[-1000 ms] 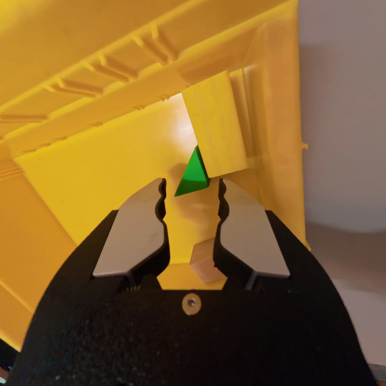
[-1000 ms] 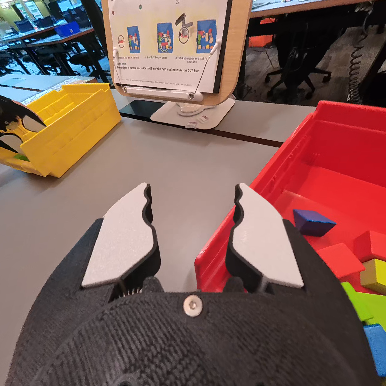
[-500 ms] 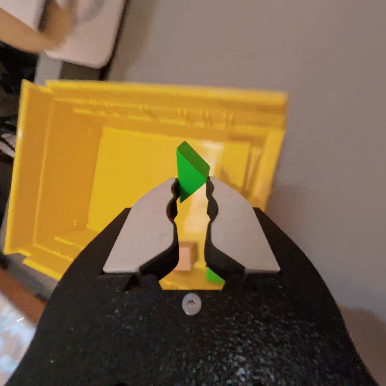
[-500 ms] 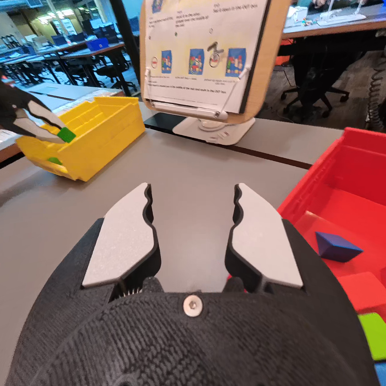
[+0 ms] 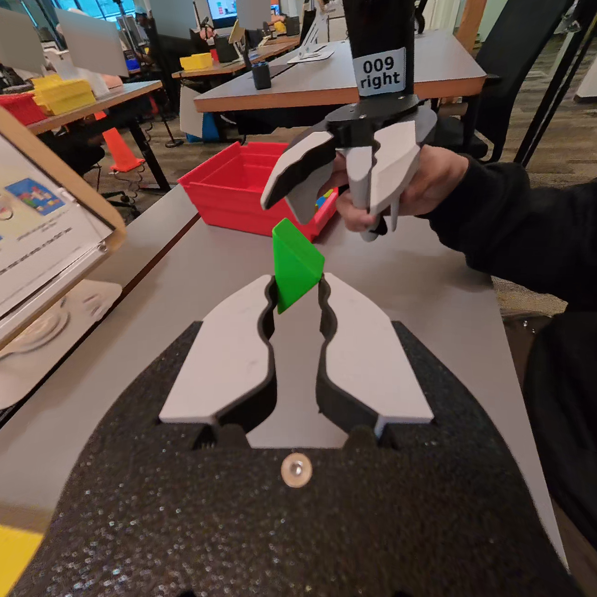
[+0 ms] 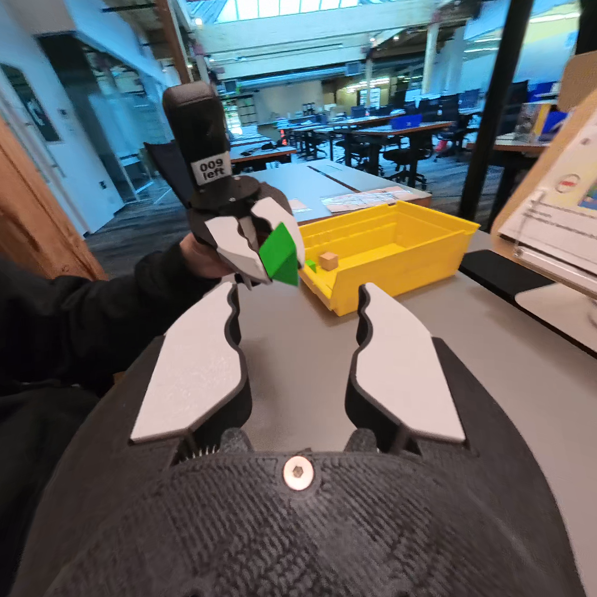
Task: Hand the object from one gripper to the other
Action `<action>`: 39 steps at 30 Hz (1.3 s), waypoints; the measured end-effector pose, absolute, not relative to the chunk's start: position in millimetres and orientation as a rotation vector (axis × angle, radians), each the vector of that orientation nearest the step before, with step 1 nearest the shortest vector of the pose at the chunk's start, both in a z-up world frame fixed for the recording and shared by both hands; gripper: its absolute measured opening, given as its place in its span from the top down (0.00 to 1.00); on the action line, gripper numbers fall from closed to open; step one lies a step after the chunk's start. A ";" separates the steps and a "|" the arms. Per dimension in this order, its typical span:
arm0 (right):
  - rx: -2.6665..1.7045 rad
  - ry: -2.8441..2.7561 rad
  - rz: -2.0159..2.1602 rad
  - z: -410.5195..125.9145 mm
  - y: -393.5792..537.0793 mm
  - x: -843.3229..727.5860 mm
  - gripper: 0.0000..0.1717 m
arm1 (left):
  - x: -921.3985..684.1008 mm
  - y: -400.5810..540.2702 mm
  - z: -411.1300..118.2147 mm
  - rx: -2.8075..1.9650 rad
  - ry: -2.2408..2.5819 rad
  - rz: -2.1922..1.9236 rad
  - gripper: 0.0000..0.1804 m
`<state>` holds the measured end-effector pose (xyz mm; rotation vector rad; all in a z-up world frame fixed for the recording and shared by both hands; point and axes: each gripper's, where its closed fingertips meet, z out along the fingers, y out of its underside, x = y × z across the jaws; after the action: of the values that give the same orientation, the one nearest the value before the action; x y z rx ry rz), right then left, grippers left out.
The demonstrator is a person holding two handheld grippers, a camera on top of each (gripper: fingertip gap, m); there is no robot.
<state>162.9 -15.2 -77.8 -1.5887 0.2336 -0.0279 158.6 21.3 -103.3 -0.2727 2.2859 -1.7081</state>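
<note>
Green, a solid wedge-shaped plastic block point(image 5: 295, 263) sits pinched at the tips of the left gripper point(image 5: 296, 284), its long axis standing toward 12 o'clock above the grey table point(image 5: 193, 277). The right gripper point(image 6: 297, 290), jaws wide and bare, sees it near 11 o'clock, close but apart. Yellow plastic bin point(image 6: 403, 258) lies at 1 o'clock behind; nothing stands between.
</note>
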 end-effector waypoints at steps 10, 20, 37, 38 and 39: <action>-1.575 0.035 -0.045 -71.5 3.7 135.9 0.74 | 133.8 -13.0 -95.6 -0.215 2.278 -1.890 0.87; -1.540 0.004 0.016 -67.2 1.4 131.8 0.90 | 137.4 -16.0 -91.5 -0.267 2.234 -1.935 0.83; -1.665 1.031 -0.896 -163.7 -288.0 324.1 0.90 | 160.4 15.9 -142.4 -0.560 2.260 -1.803 0.76; -1.668 1.055 -0.899 -173.8 -290.7 328.7 0.90 | 161.4 16.8 -144.5 -0.573 2.258 -1.808 0.76; -1.681 1.064 -0.879 -182.9 -289.0 332.0 0.90 | 162.2 17.7 -146.5 -0.586 2.258 -1.811 0.76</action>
<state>332.0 -289.0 -182.9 -1.6807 1.0638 -0.8791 162.2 17.7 -146.5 -0.5863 2.2577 -1.8108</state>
